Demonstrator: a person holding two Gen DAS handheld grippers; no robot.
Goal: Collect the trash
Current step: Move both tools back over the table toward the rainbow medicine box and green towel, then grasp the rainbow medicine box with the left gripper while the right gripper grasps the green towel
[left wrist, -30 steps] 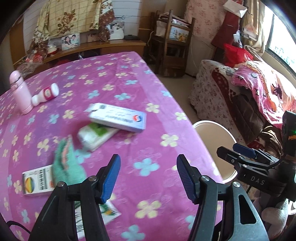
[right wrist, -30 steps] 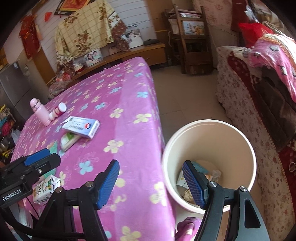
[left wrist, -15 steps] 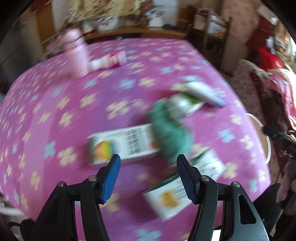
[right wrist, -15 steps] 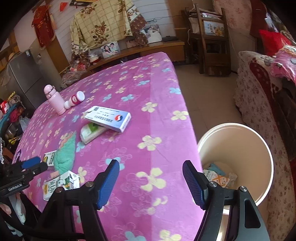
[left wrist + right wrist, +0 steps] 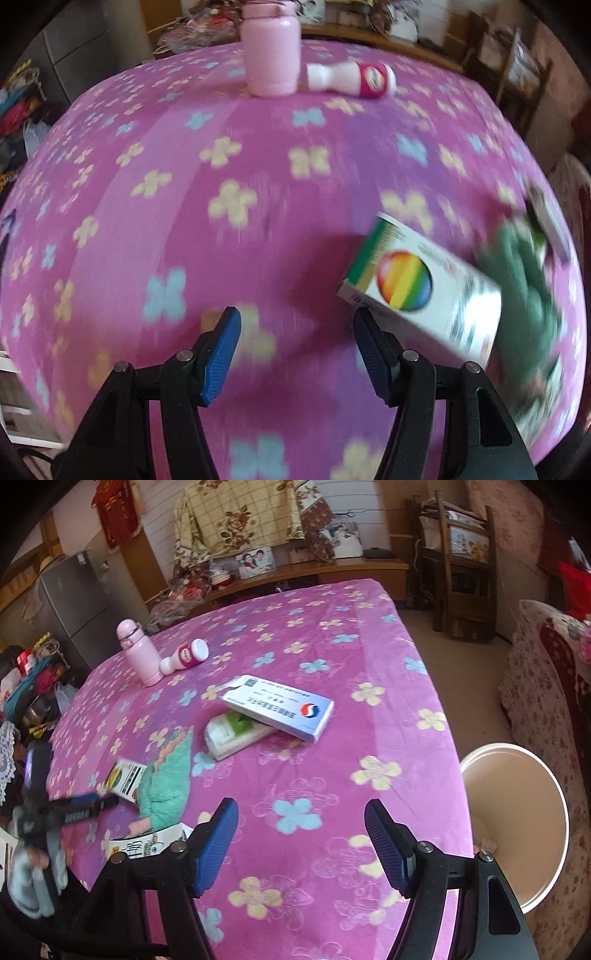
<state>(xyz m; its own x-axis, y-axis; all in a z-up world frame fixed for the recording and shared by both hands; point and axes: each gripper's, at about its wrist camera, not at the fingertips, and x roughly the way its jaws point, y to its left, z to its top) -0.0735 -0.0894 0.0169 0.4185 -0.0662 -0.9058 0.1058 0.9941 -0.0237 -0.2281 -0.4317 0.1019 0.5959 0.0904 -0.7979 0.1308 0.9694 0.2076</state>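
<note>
Swinging away from the bucket side since the earlier frame, the left tongs (image 5: pixel 295 350) are now hanging half open and empty over the pink flowered bench (image 5: pixel 258 166), just left of the rainbow-printed carton (image 5: pixel 417 291) lying beside a green cloth (image 5: pixel 524 295). Right tongs (image 5: pixel 301 843) are hovering half open, holding nothing, near the cream bucket (image 5: pixel 550 790).

Left wrist: close, steeply down on tablecloth (image 5: pixel 258 155). Right wrist: higher, wider. Shared: pink bottle (image 5: pixel 138 653).
</note>
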